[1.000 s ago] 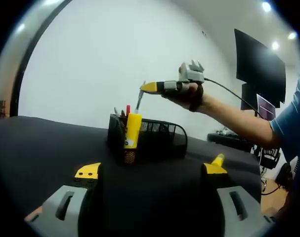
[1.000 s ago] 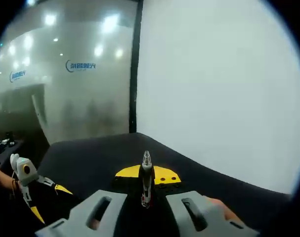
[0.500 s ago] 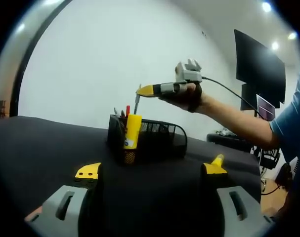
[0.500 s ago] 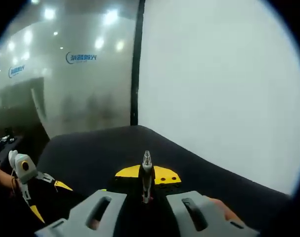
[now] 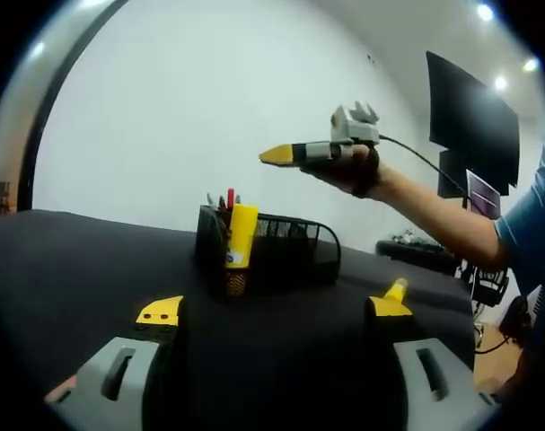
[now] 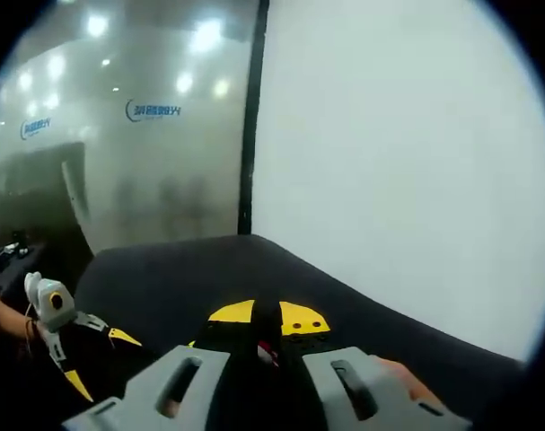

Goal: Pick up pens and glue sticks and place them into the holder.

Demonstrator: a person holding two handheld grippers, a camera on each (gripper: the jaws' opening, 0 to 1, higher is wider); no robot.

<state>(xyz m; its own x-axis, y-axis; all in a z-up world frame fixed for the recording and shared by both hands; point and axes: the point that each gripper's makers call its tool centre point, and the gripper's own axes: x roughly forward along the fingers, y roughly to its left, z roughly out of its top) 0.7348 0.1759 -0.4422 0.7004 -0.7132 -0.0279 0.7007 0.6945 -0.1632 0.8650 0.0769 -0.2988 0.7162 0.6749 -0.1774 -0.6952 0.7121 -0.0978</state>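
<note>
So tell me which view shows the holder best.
The left gripper view: the black mesh holder stands whole on the dark table, a yellow glue stick upright in it. The right gripper view gives no clear sight of it.

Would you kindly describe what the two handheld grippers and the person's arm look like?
The left gripper has grey bodies with slotted holes and yellow-tipped black fingers. The right gripper matches, with a grey top box and a black cable trailing back. The person wears a blue short sleeve and a dark wrist strap.
</note>
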